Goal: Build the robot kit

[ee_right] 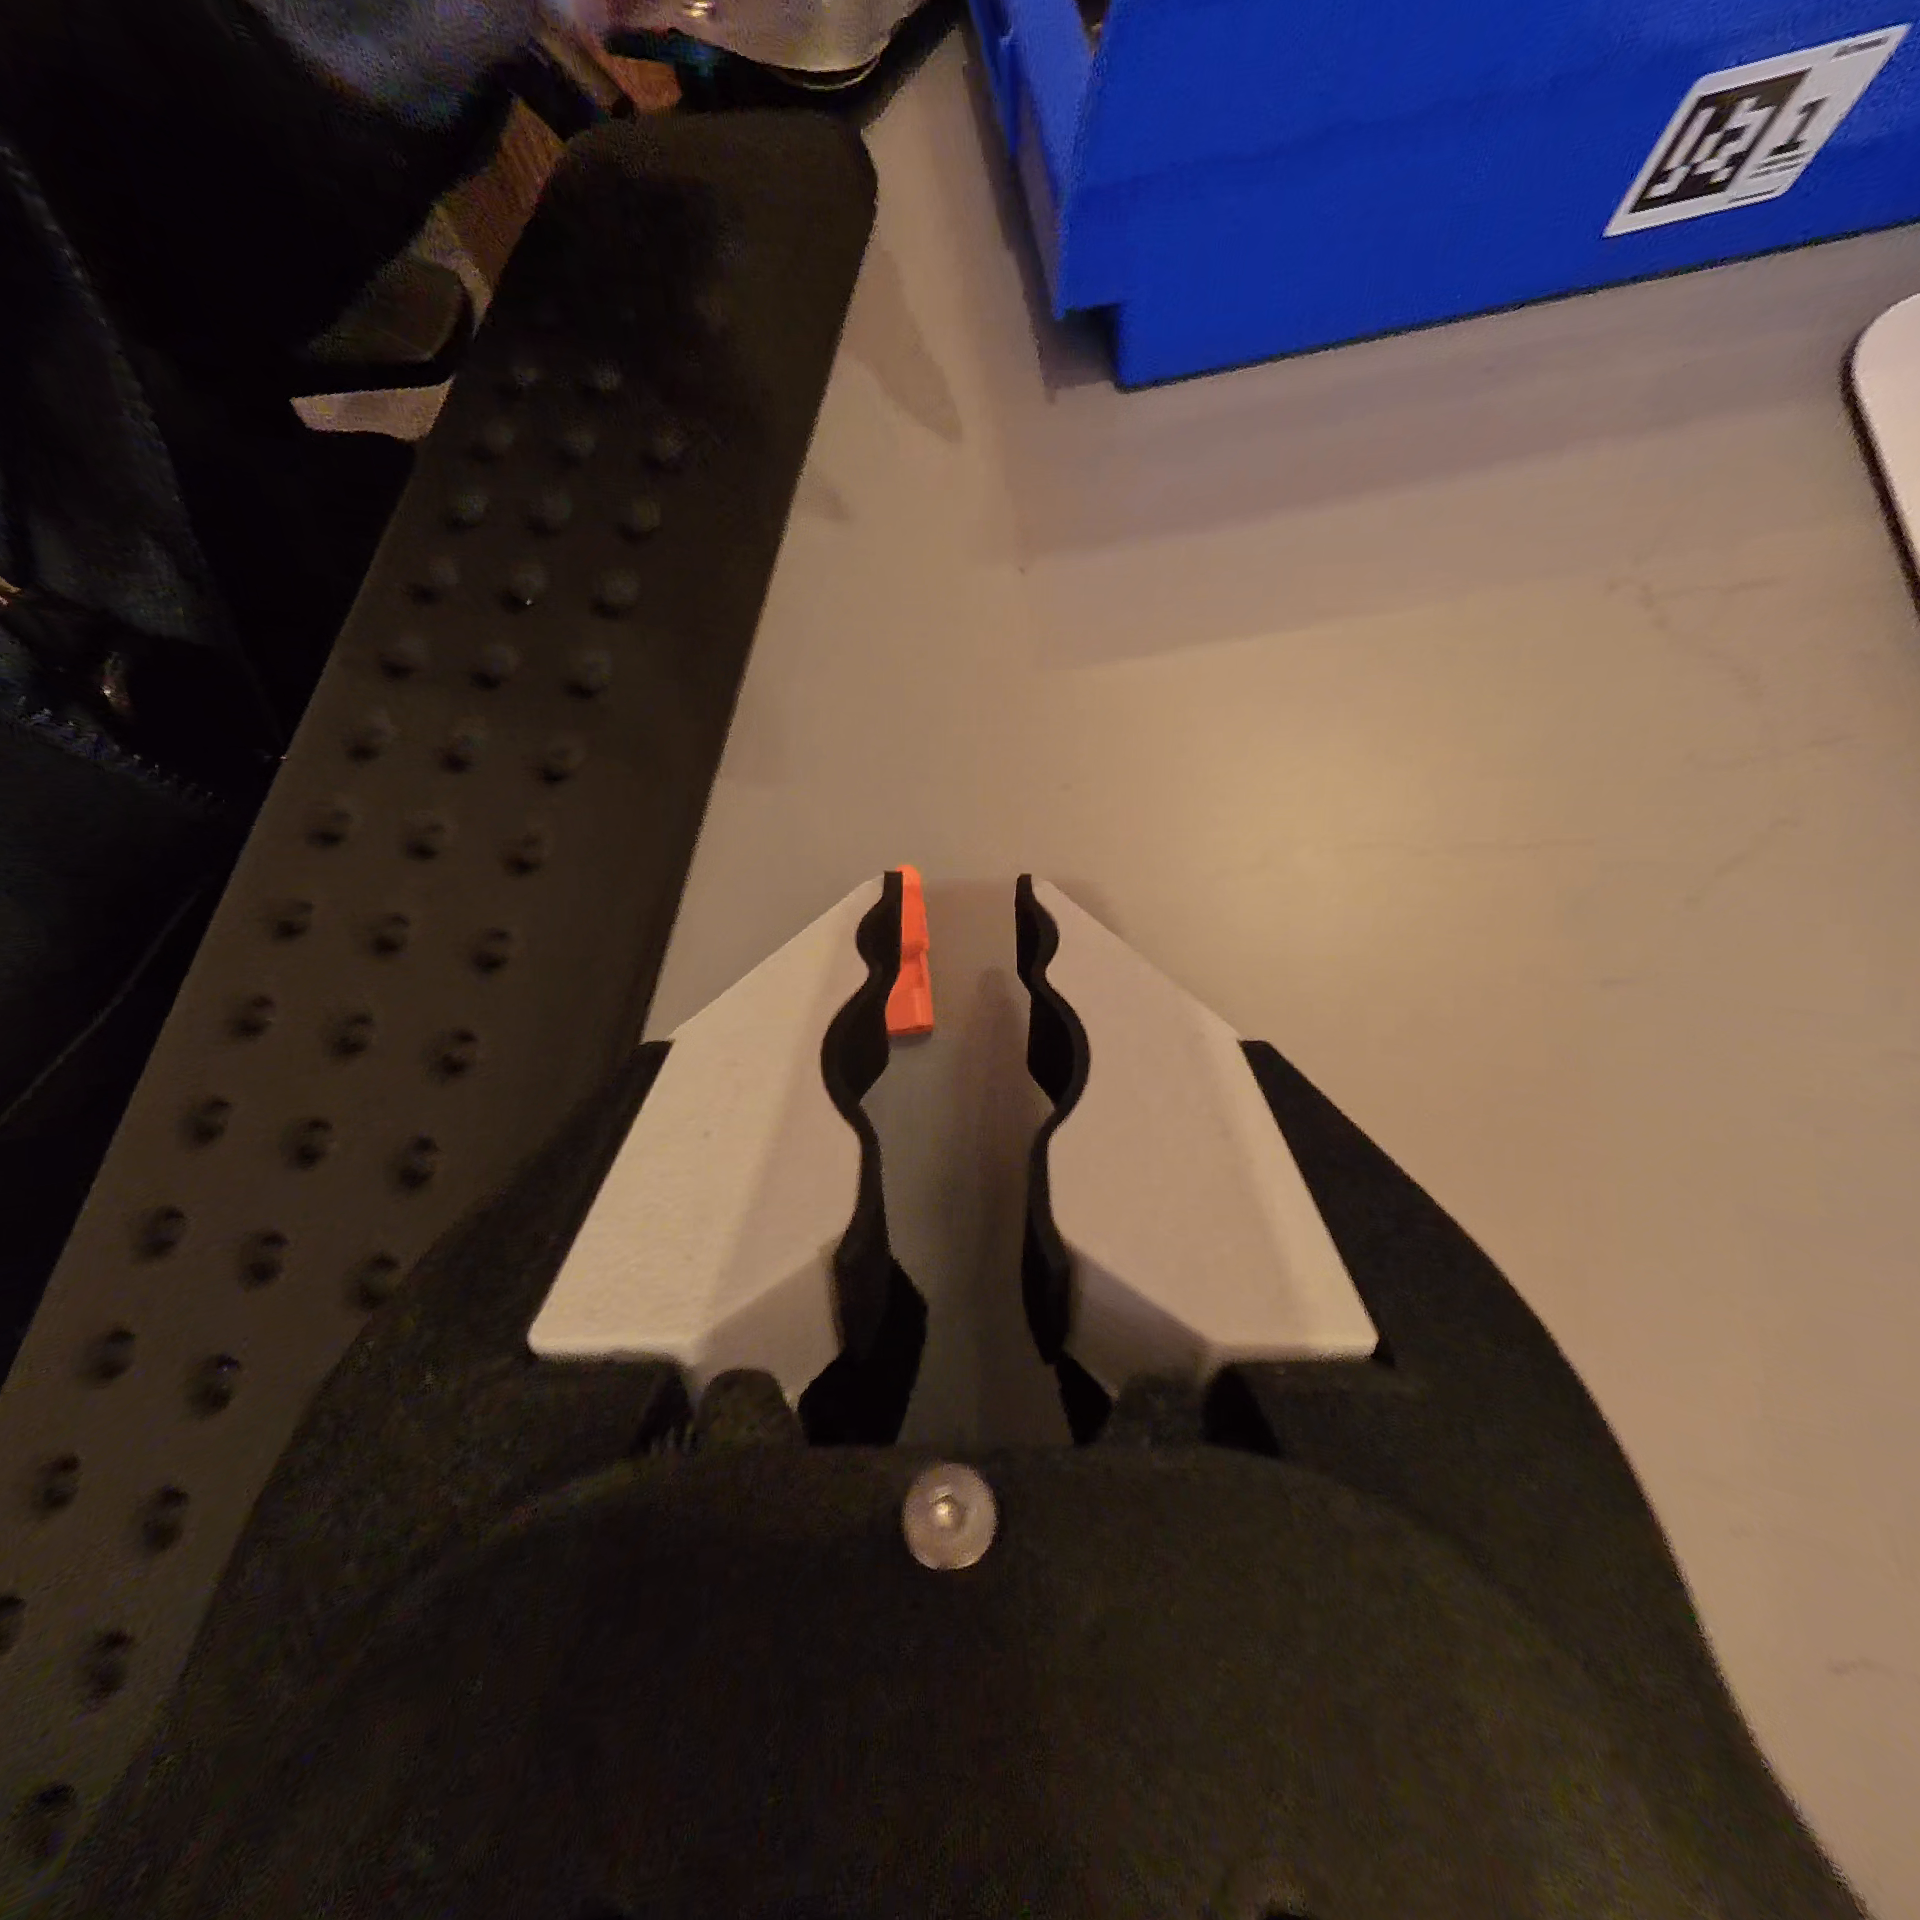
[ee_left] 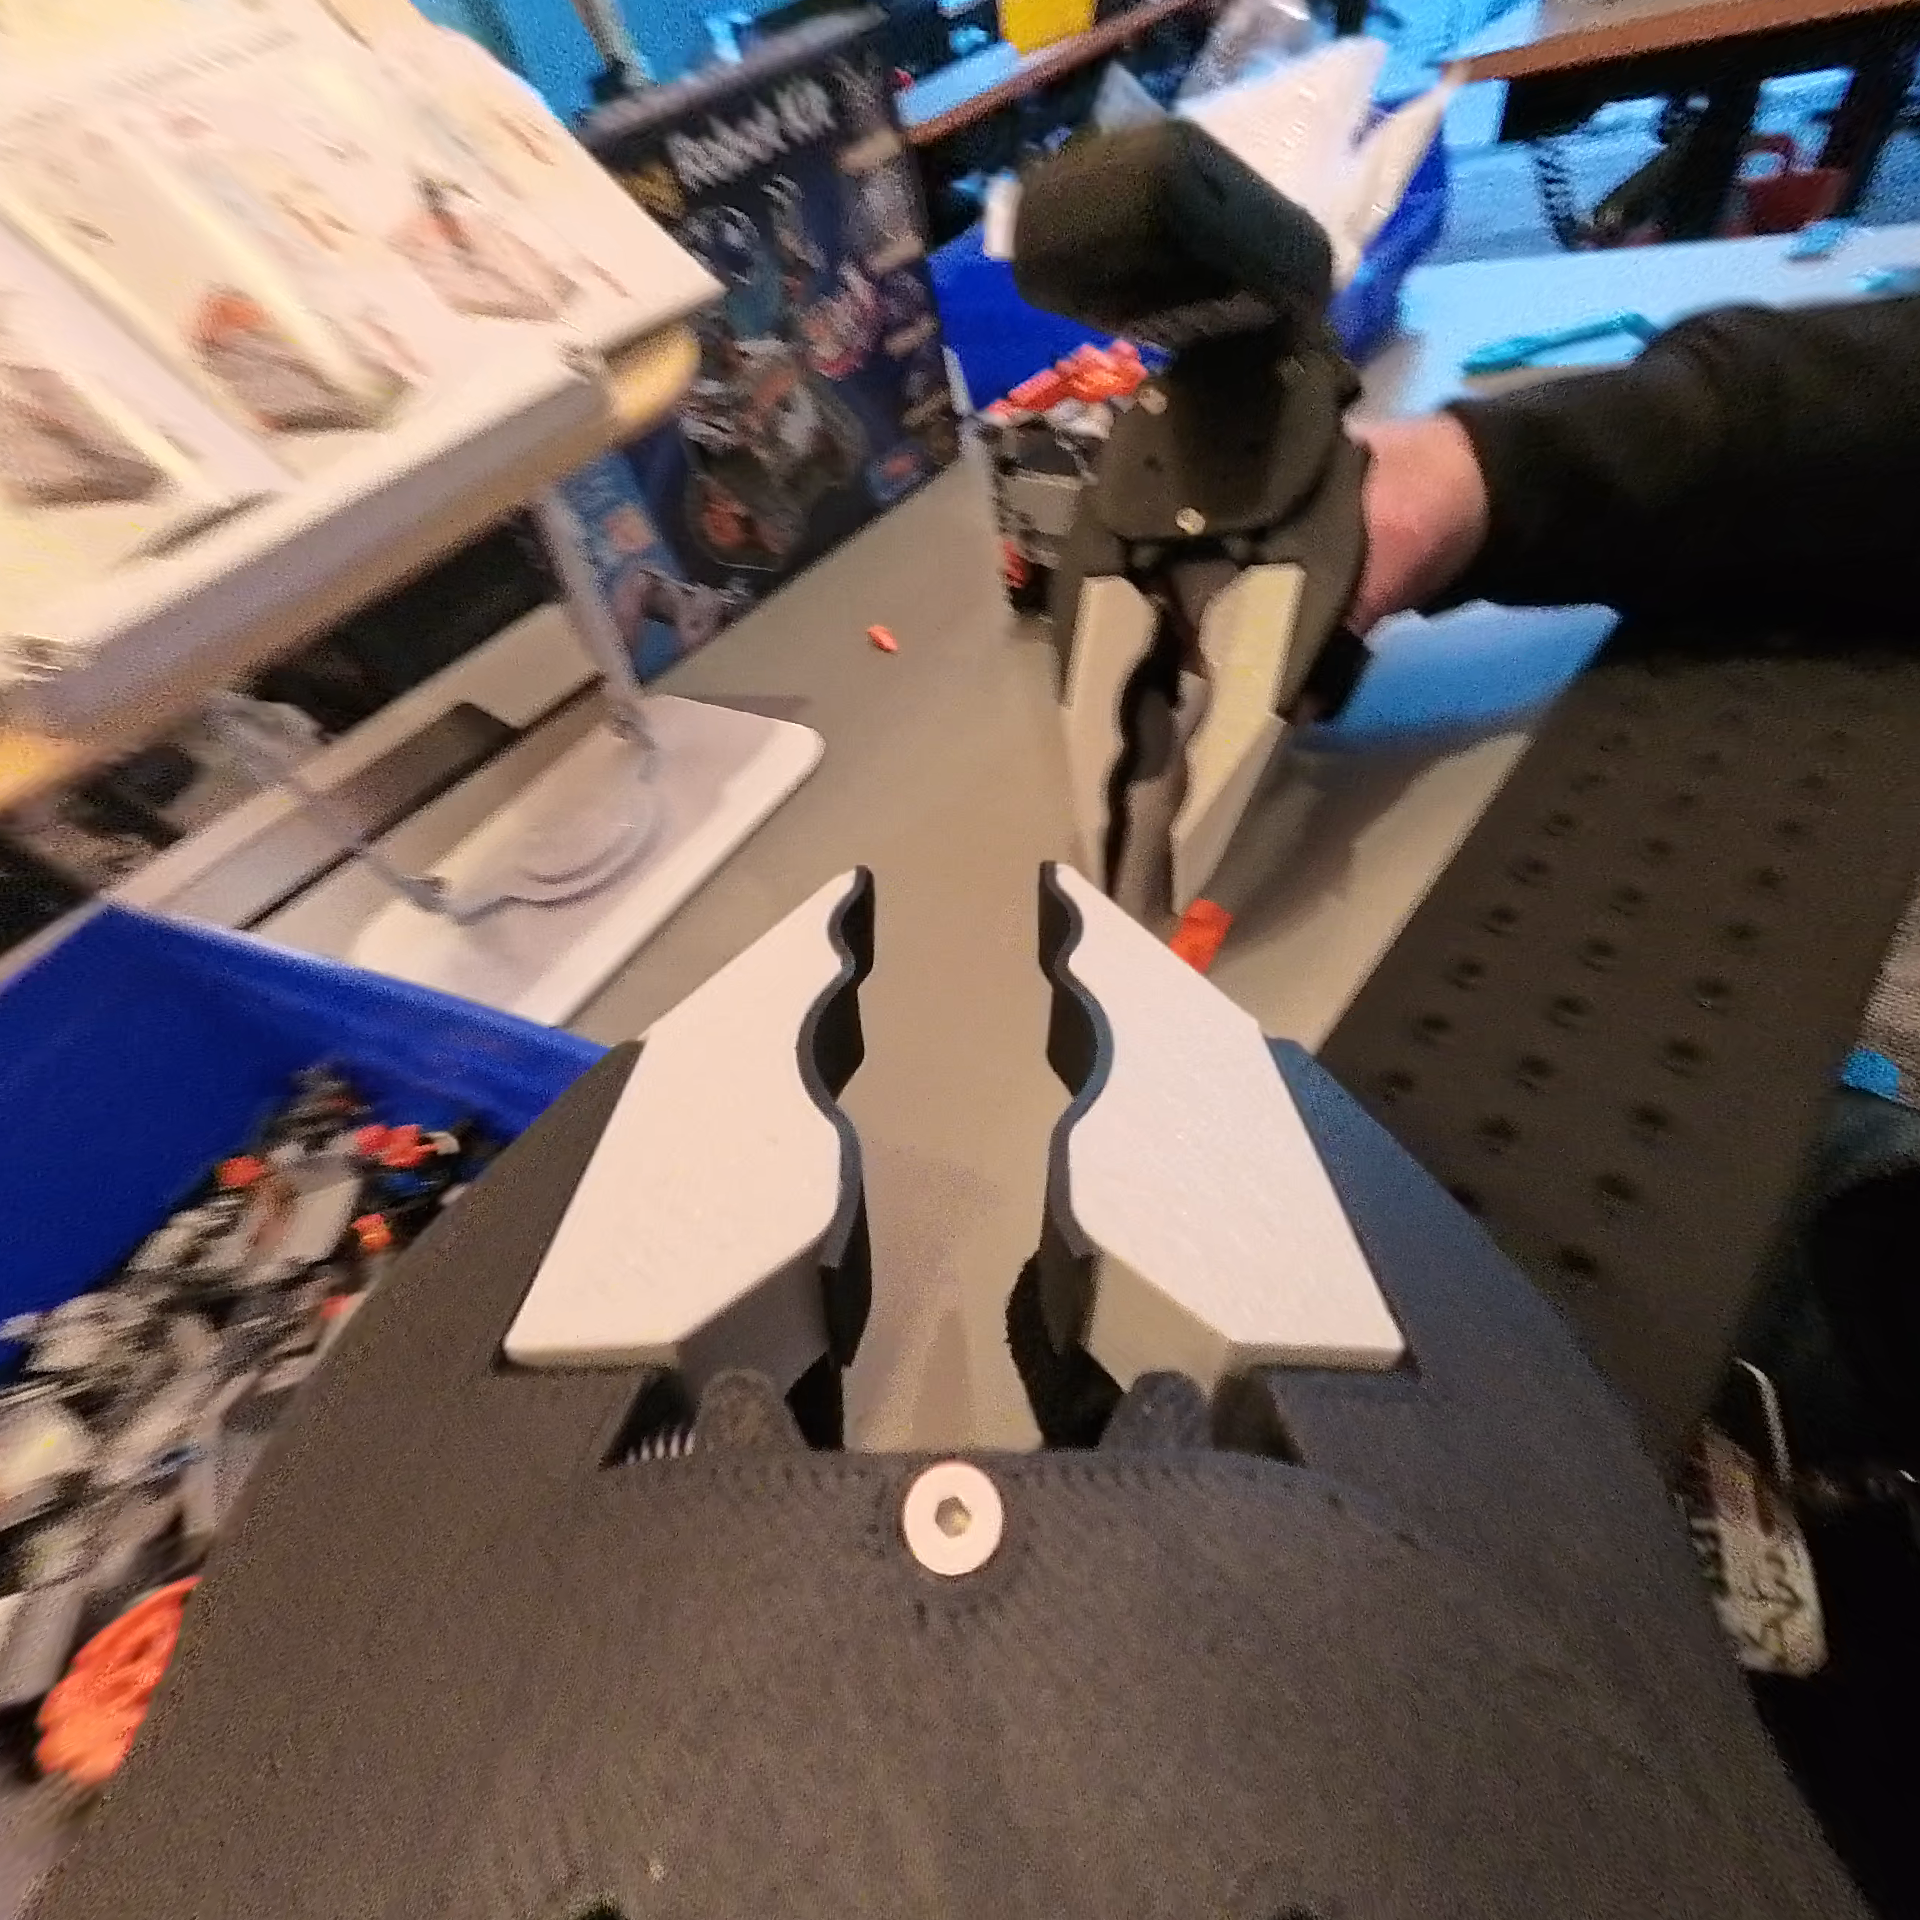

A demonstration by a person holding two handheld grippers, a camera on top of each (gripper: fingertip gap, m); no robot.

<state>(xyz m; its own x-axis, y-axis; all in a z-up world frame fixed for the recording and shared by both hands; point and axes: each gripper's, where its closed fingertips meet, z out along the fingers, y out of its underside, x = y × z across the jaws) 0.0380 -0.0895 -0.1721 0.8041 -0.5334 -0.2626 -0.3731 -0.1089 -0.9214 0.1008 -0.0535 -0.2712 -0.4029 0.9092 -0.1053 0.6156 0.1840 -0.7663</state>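
Observation:
My right gripper point(ee_right: 956, 881) is open, tips down on the grey table point(ee_right: 1351, 831). A small orange piece point(ee_right: 910, 966) lies between its fingers, against the left finger; the right finger is apart from it. In the left wrist view the right gripper point(ee_left: 1148, 899) stands upright, held by a hand in a black sleeve point(ee_left: 1683, 457), with the orange piece point(ee_left: 1200, 930) at its tips. My left gripper point(ee_left: 956, 883) is open and empty, hovering above the table a little short of the right gripper.
A black studded mat point(ee_right: 468, 727) lies beside the right gripper. A blue bin point(ee_right: 1455, 177) with a marker sticker stands beyond it. Another blue bin point(ee_left: 156, 1049) holds several loose pieces. A booklet stand point(ee_left: 623, 769) and a second orange piece point(ee_left: 883, 637) are farther off. The grippers' ends are close to 12 centimeters from one another.

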